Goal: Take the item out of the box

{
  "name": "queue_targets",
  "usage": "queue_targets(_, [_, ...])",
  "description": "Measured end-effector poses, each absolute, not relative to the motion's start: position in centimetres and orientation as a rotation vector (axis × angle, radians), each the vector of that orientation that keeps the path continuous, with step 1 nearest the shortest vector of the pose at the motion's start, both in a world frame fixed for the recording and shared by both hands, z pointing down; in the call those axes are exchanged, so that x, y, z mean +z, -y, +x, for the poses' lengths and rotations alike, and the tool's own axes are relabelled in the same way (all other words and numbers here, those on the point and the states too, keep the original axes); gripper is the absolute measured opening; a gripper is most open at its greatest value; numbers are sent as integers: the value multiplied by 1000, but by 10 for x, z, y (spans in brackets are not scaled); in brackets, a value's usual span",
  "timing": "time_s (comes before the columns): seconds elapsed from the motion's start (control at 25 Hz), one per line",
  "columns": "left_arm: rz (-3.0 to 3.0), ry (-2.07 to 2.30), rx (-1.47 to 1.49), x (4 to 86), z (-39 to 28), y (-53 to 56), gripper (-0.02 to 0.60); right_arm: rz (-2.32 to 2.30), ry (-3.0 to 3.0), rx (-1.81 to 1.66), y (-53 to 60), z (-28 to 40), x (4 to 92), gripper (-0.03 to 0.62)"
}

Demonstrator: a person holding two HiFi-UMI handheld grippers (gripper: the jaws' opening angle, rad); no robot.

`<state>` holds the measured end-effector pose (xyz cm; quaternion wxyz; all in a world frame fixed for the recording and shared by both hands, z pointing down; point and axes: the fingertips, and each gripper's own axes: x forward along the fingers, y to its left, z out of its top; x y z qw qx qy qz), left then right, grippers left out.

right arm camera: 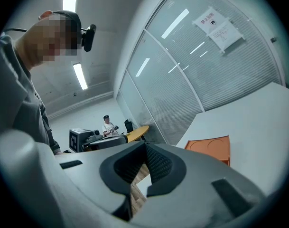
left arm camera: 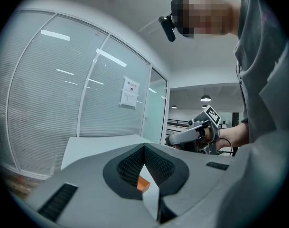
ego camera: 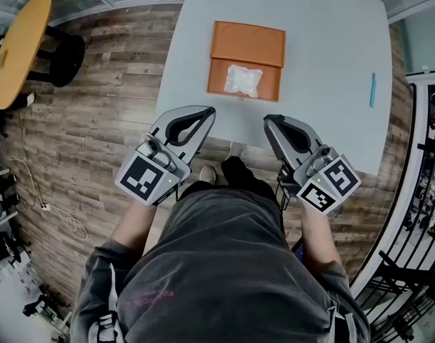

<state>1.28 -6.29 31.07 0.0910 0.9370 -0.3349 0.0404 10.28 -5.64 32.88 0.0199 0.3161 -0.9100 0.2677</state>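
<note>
- Nearest: left tongs (ego camera: 209,112) and right tongs (ego camera: 268,119), both shut tight, gripping nothing, tips at the near edge of the desk (ego camera: 324,70).
- Just ahead, about midway between the two tips: orange box (ego camera: 218,77), lid laid open beyond the tray; bag (ego camera: 243,80) inside the tray, untouched.
- Risk of shoving the box further off across the smooth desk: going in with tips shut, or landing on the near wall instead of over it.
- Risk of pinching only a loose fold of film and dropping the bag on the lift: soft, crinkly, probably slippery wrap.
- Risk of clamping the tray wall together with the bag and hauling the whole box up: light box, no hold-down from the spare tongs.
- Risk of tearing the film: closing hard on a thin corner.
- Risk of one tongs knocking the other over the narrow tray: both reaching in at once.
- Well off to the right of the right tongs: blue stick (ego camera: 372,90); harm only from a wide swing.
</note>
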Motion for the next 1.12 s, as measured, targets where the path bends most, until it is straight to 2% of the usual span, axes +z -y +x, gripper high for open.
queue_targets(1.12, [2675, 1069, 234, 348, 51, 137, 12, 943, 2749, 930, 144, 149, 379, 5])
